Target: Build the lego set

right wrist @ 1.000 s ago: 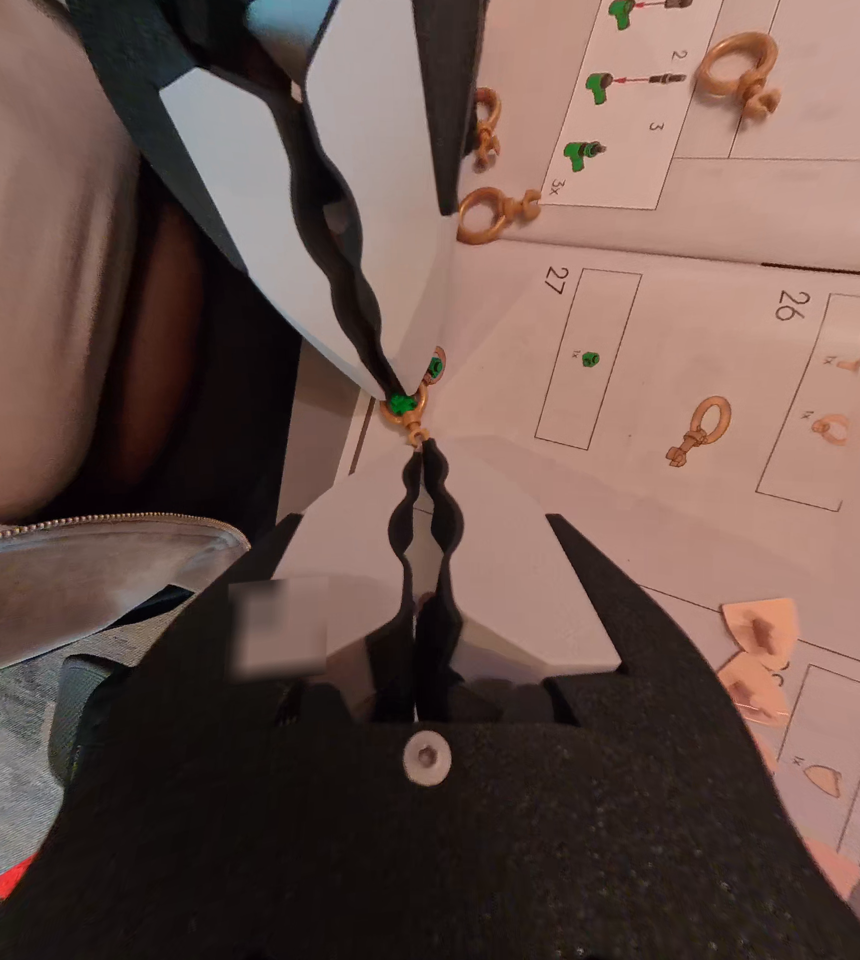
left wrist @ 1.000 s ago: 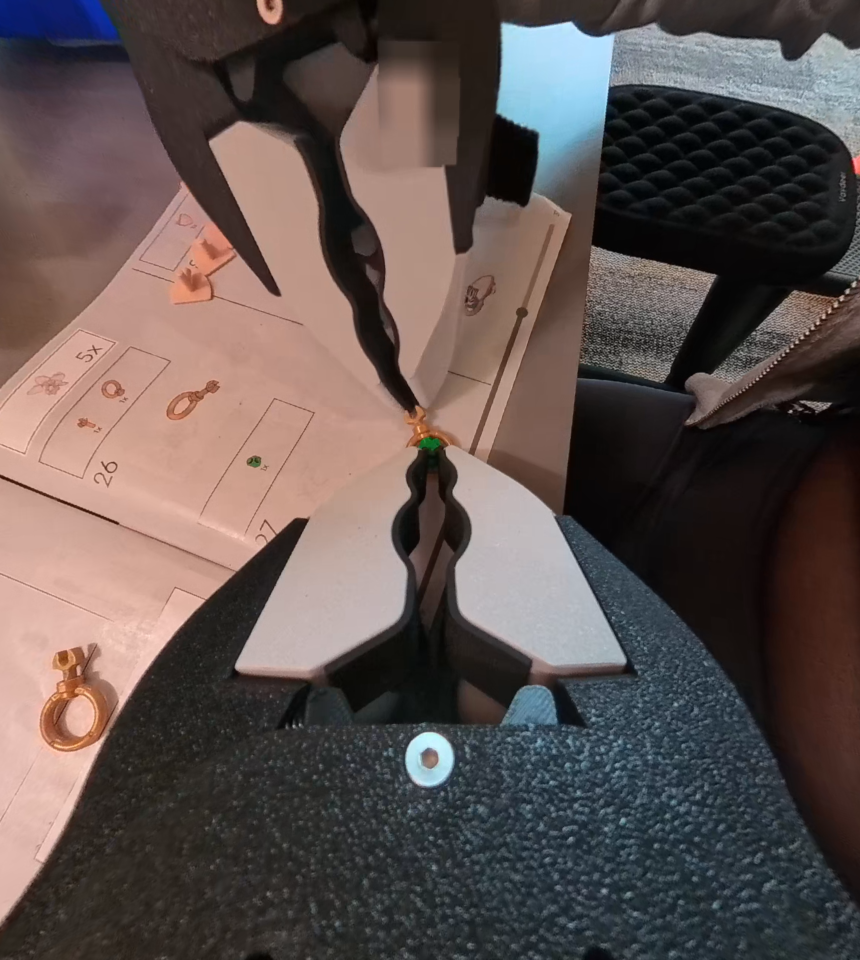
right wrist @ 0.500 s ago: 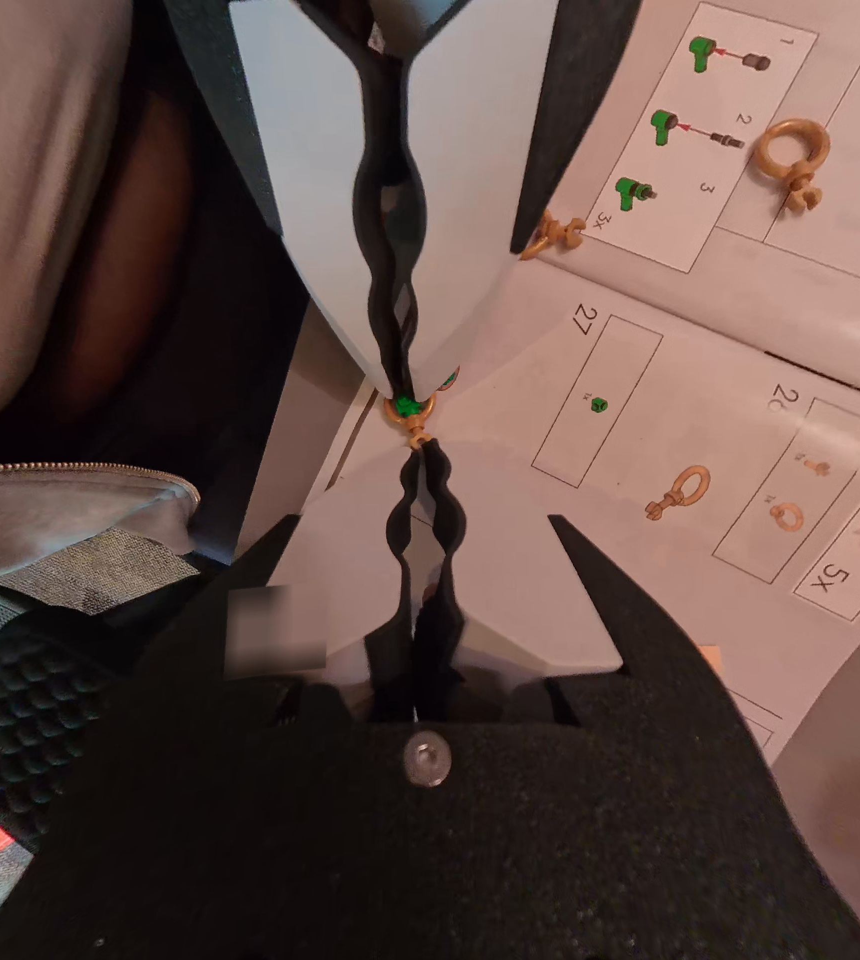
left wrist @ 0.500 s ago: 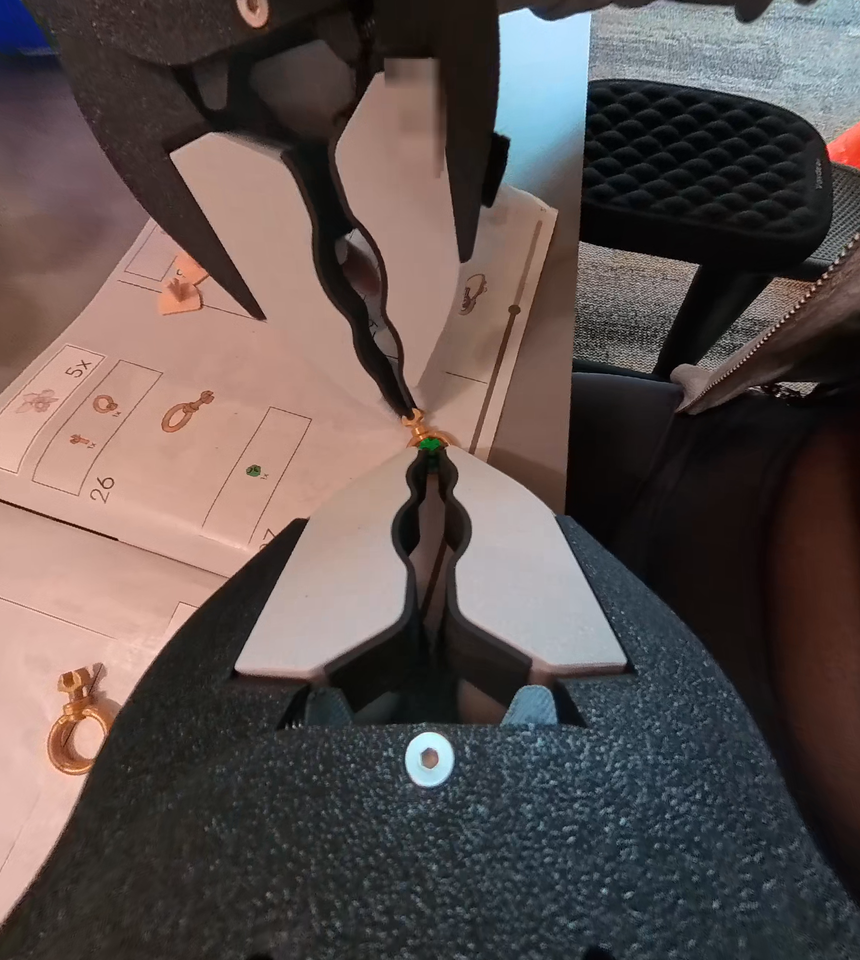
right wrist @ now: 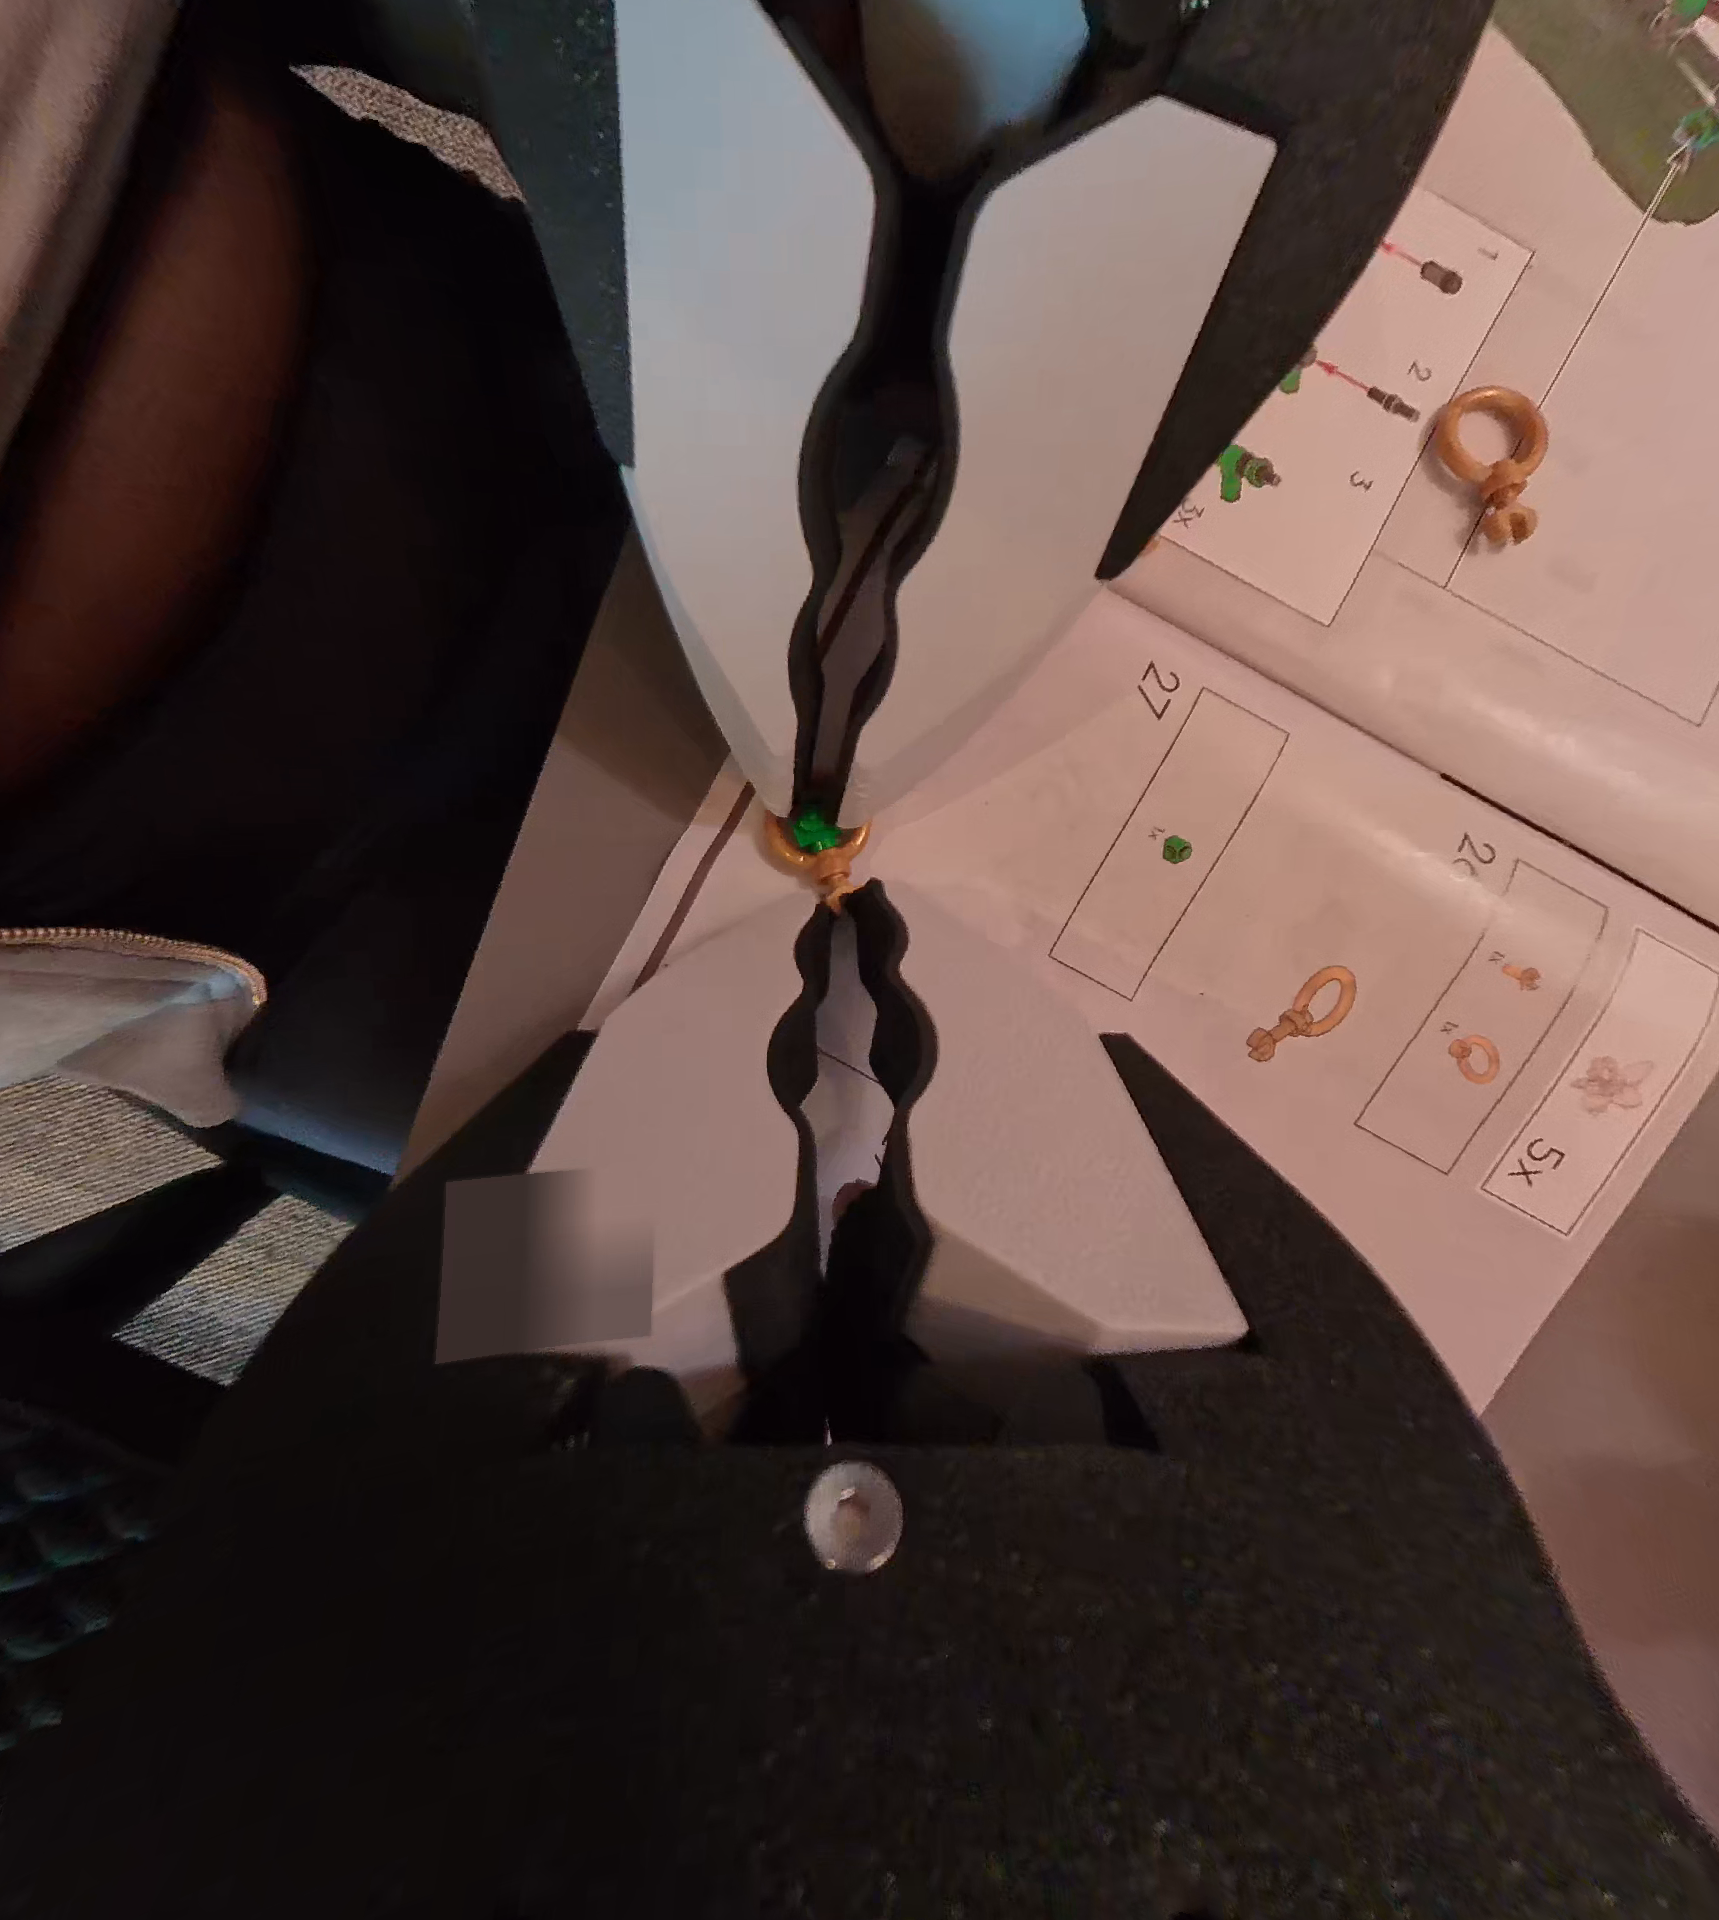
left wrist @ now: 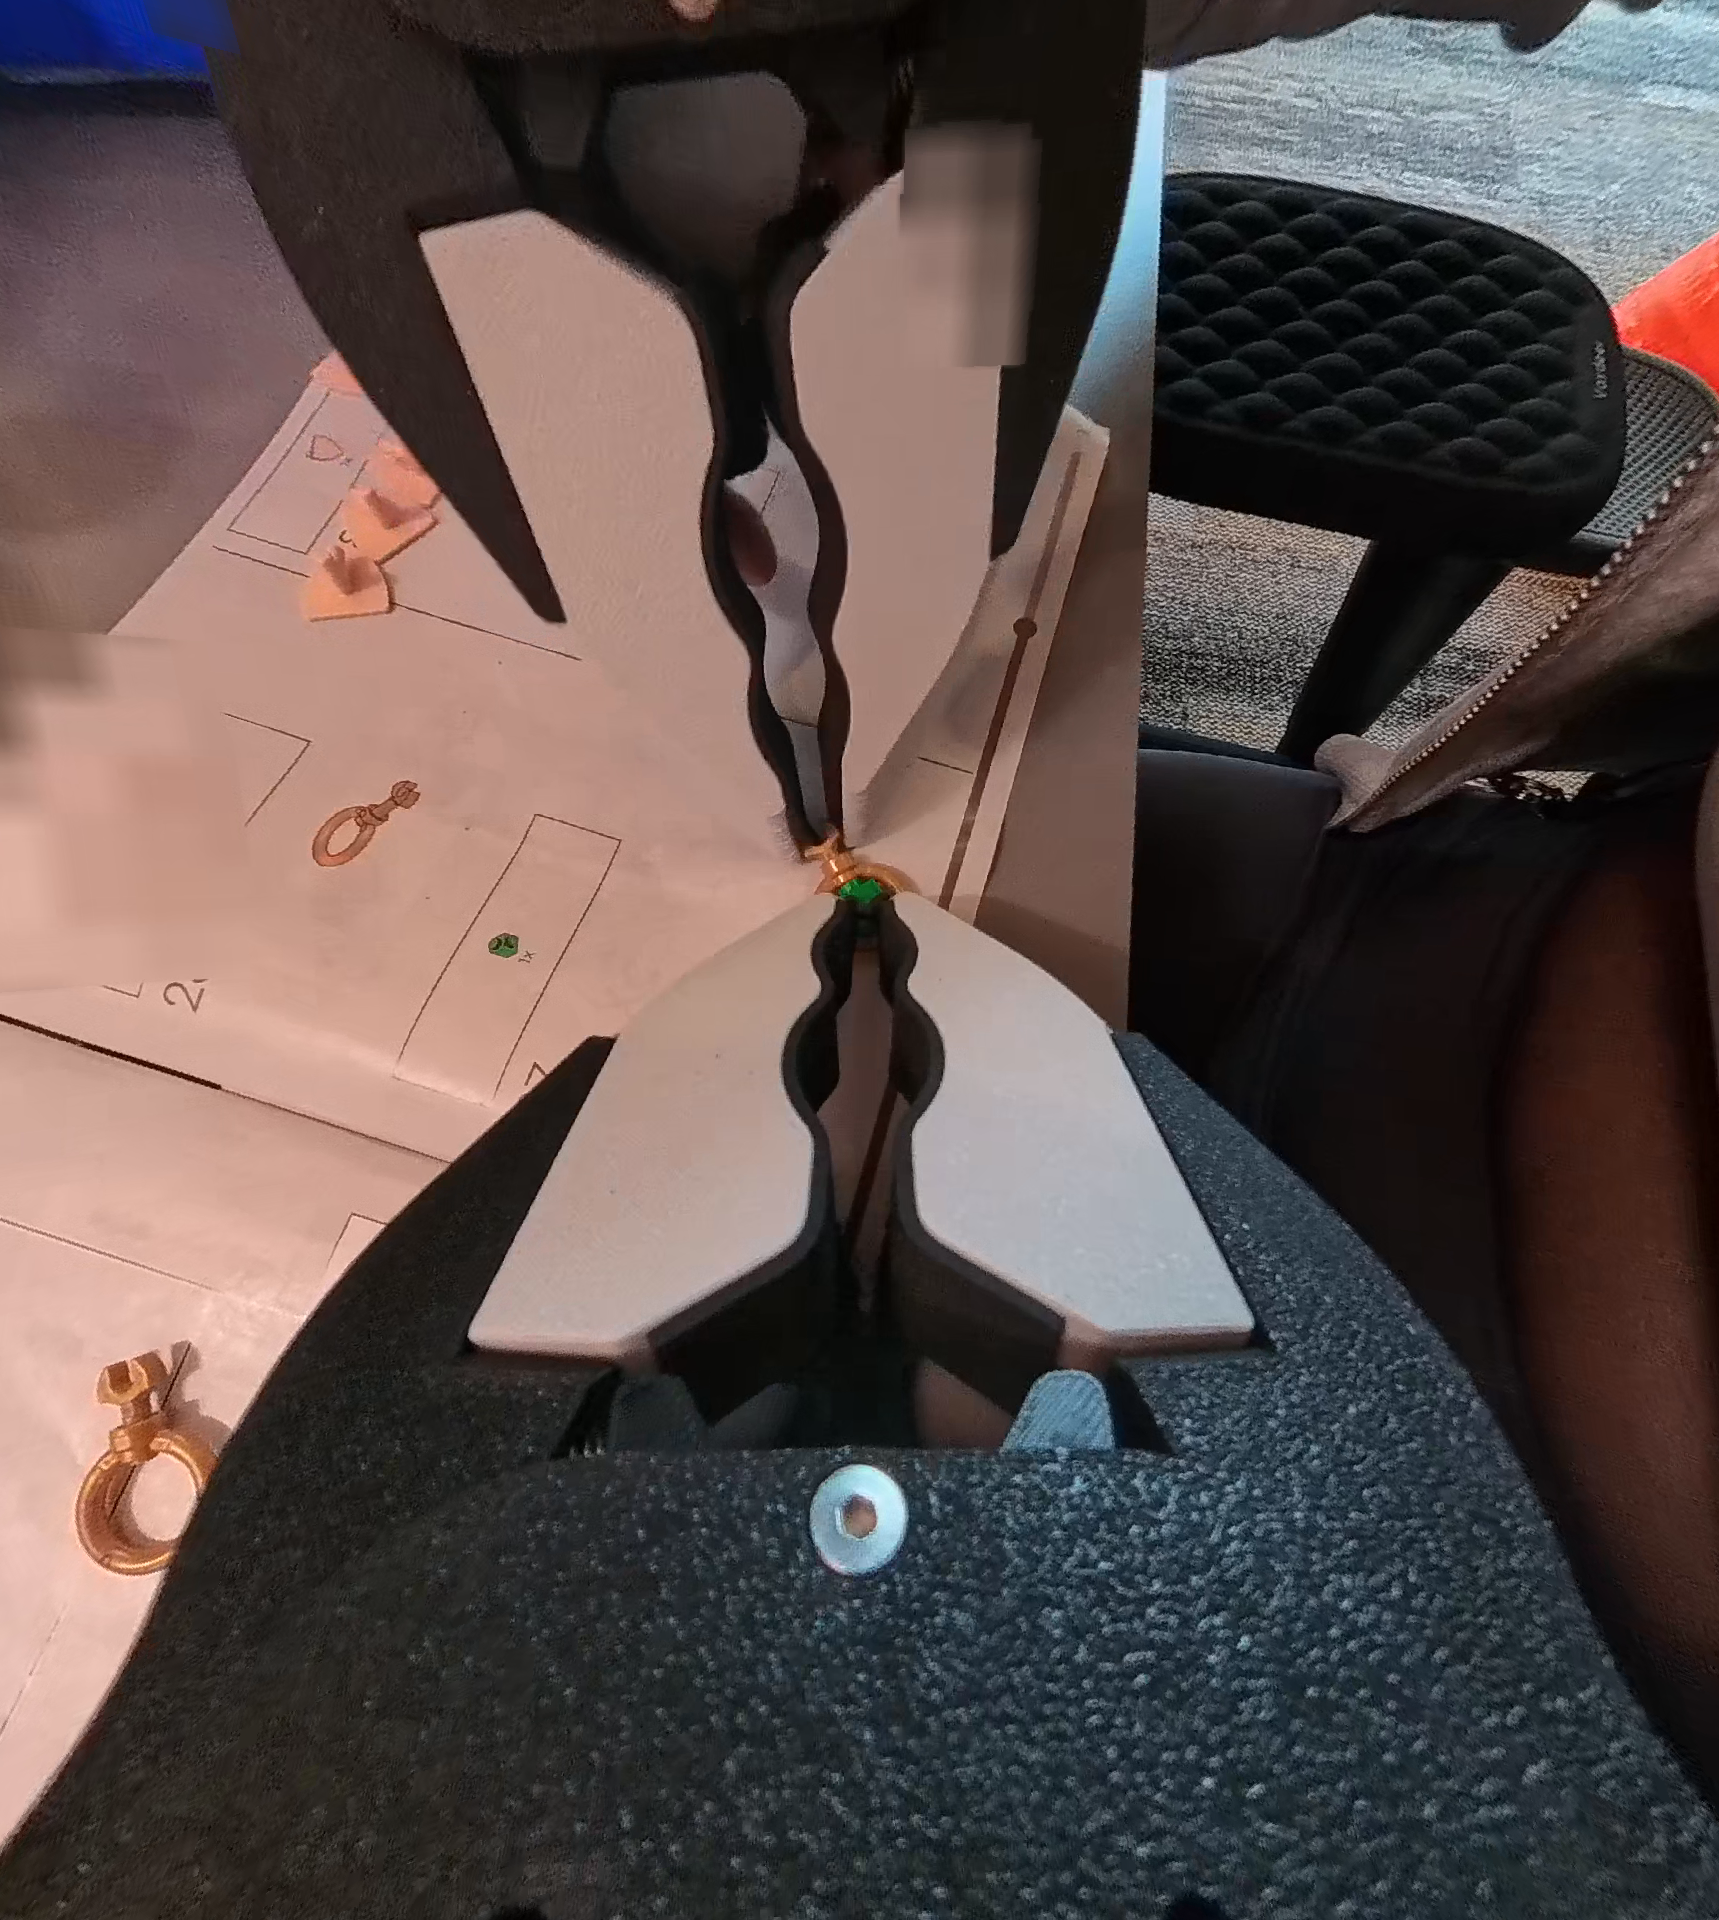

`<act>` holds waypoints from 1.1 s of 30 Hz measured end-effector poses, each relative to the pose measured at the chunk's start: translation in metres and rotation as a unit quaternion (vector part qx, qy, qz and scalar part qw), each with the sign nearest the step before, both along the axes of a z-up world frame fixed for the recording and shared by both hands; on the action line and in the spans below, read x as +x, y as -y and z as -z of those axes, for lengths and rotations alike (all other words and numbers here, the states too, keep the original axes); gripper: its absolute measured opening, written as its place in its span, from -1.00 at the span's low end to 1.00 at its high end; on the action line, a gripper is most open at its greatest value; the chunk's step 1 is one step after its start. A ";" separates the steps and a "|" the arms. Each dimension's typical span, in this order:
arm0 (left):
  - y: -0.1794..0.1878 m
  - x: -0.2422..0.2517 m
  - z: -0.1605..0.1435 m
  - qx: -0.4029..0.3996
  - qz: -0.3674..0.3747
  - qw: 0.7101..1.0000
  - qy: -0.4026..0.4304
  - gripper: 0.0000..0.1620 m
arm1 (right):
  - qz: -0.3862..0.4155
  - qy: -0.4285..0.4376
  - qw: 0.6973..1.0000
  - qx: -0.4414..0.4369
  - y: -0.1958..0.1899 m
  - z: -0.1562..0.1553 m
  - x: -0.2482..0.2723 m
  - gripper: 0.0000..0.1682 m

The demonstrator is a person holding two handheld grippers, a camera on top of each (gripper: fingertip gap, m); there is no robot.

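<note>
My left gripper (left wrist: 863,920) is shut on a small green stud (left wrist: 860,891). My right gripper (right wrist: 847,902) is shut on the stem of a gold ring piece (right wrist: 780,840). The two grippers meet tip to tip above the open instruction booklet (left wrist: 335,935), near the table edge. The green stud (right wrist: 813,829) sits in the ring's opening. In the left wrist view the right gripper (left wrist: 815,831) comes down from the top, and the gold ring (left wrist: 881,878) shows only as a thin arc. In the right wrist view the left gripper (right wrist: 822,800) comes down from the top.
Another gold ring assembly (left wrist: 133,1475) lies on the booklet at the lower left, and one (right wrist: 1489,452) shows in the right wrist view. Pink petal pieces (left wrist: 367,561) lie on the far page. A black chair armrest (left wrist: 1374,343) and a person's lap (left wrist: 1613,1143) are right of the table edge.
Both grippers stay shut and tip to tip. The pair has turned so that they now face each other in a straight line; the booklet has shifted in both views.
</note>
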State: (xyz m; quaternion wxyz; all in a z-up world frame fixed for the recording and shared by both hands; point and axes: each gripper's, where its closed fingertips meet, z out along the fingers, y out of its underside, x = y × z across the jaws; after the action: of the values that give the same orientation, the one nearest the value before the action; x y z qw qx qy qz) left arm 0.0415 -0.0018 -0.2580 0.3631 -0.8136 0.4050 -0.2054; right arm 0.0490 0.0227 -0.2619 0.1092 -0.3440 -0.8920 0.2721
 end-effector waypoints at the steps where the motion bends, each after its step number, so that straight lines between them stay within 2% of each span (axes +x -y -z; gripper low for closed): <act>1: 0.000 0.000 0.000 -0.002 0.001 1.000 0.001 -0.95 | -0.003 -0.011 1.000 0.005 0.000 0.000 0.000 -0.95; 10: 0.000 0.001 0.000 -0.005 0.005 1.000 0.004 -0.95 | -0.010 -0.069 0.998 -0.001 0.001 -0.002 -0.001 -0.94; 14: 0.000 0.000 0.000 -0.013 0.006 1.000 0.009 -0.95 | 0.002 -0.051 0.999 0.001 0.000 -0.001 0.001 -0.84; 17: 0.001 0.000 0.000 -0.013 0.008 1.000 0.009 -0.96 | 0.026 -0.060 0.997 0.032 -0.015 -0.005 0.001 -0.77; 18: 0.001 0.000 0.000 -0.011 0.008 1.000 0.007 -0.96 | 0.038 -0.065 0.997 0.028 -0.019 -0.008 0.002 -0.80; 20: 0.001 0.001 0.000 -0.008 0.010 1.000 0.005 -0.96 | 0.069 -0.083 0.993 -0.038 -0.014 -0.022 0.002 -0.92; 25: 0.000 0.001 0.000 0.006 0.022 1.000 -0.005 -0.96 | 0.149 0.030 0.962 -0.226 0.000 -0.026 0.004 -0.96; 28: 0.000 0.001 0.000 0.009 0.023 1.000 -0.008 -0.96 | 0.190 0.087 0.946 -0.248 -0.002 -0.016 0.001 -0.99; 33: 0.000 0.001 0.000 0.007 0.024 1.000 -0.006 -0.96 | 0.178 0.104 0.954 -0.218 0.004 -0.007 0.004 -1.00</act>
State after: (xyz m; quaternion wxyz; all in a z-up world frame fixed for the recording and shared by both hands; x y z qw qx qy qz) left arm 0.0424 -0.0016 -0.2576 0.3610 -0.8022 0.4285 -0.2061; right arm 0.0534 0.0189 -0.2549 -0.0151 -0.5387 -0.7422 0.3985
